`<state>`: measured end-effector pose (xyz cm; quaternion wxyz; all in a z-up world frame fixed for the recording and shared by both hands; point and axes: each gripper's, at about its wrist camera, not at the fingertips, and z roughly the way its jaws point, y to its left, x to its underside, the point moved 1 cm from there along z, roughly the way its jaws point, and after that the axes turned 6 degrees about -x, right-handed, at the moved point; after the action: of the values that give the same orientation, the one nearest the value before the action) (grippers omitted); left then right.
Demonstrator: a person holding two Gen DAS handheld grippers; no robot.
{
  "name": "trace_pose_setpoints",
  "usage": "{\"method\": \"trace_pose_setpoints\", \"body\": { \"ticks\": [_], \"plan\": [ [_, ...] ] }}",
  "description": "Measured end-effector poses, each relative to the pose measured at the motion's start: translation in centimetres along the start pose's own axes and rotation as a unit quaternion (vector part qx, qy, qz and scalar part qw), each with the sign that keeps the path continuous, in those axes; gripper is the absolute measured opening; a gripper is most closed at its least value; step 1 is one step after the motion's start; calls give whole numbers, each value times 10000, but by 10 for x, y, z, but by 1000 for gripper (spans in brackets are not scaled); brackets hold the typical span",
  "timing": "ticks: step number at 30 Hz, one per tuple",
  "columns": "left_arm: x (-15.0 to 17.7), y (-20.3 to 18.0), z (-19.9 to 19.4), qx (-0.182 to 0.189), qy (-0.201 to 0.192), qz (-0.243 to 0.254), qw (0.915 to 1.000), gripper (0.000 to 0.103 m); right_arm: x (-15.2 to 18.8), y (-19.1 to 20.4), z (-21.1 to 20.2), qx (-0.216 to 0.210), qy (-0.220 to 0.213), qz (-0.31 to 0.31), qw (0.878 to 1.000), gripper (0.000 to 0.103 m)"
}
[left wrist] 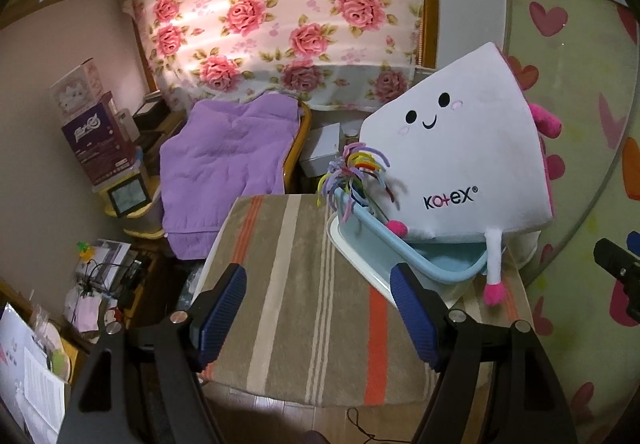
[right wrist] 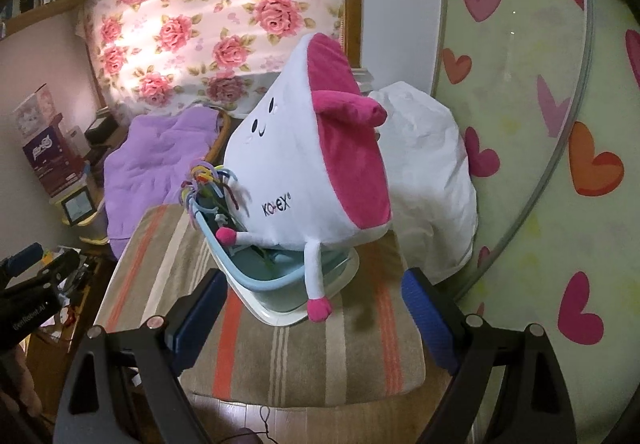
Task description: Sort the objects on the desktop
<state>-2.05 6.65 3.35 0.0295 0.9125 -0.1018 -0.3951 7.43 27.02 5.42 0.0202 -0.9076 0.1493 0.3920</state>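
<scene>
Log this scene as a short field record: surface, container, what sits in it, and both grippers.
surface: striped cloth covering a small table
container: light blue basket standing on a white tray
in basket: white and pink plush toy resting tilted on its rim; bundle of coloured pipe cleaners at its far end
behind: white bag
left gripper: open, holding nothing
right gripper: open, holding nothing, plush foot between its jaws in view

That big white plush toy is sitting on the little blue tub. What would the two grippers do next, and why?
Probably ease both forward to either side of the plush toy. It leans on the blue tub, covering it, and both the left gripper and right gripper are open and empty, short of it over the striped cloth.
</scene>
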Motion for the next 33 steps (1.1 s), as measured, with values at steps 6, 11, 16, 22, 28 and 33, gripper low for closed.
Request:
{"method": "trace_pose_setpoints", "body": {
  "ticks": [6, 11, 16, 22, 28, 33],
  "plan": [
    [5, -2, -8, -88, -8, -20, 10000, 78, 3, 0, -5, -41, -8, -125, 9999, 92],
    [4, -1, -7, -114, 1, -23, 9999, 78, 5, 2, -6, -105, 2, -121, 9999, 92],
    [2, 2, -8, -129, -49, -35, 9999, 78, 8, 8, -7, -157, 48, -155, 9997, 92],
    [3, 5, -8, -130, -46, -11, 9999, 78, 12, 20, -9, -154, 76, -233, 9996, 92],
    [3, 7, -7, -115, -36, 11, 9999, 78, 14, 28, -9, -130, 96, -259, 9995, 92],
    [2, 9, -8, -118, -66, 21, 9999, 78, 15, 32, -8, -99, 127, -264, 9995, 92]
  ]
}}
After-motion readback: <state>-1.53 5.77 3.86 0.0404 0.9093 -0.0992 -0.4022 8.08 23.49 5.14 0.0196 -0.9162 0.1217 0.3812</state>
